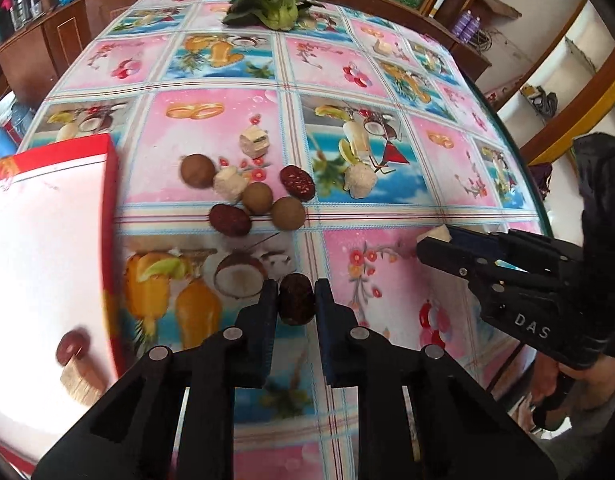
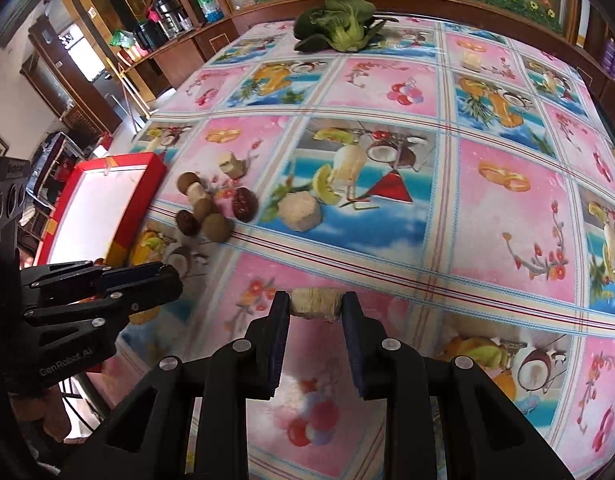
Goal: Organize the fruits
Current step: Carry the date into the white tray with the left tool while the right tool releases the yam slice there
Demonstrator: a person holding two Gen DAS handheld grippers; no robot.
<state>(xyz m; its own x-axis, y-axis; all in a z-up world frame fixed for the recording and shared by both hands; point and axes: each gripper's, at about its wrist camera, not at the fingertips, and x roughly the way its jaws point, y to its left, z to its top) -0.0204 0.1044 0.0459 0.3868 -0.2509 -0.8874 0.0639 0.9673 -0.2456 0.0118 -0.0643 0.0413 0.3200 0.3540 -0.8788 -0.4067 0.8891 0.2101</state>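
Tongs (image 1: 295, 305) pinch a date (image 1: 296, 299) (red tray edge (image 1: 111, 216) beside).

Fruit cluster (image 1: 243, 196) right of tray (image 1: 47, 240); greens (image 1: 271, 4) at far table (image 1: 387, 80) edge.

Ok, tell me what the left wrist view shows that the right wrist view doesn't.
Only the left wrist view shows the left tool shut on a dark red date, plus another date inside the red tray.

Only the right wrist view shows the pads of the right tool pressing on a pale fibrous chunk.

Both show the loose fruit cluster, the leafy green vegetable and the patterned tablecloth.
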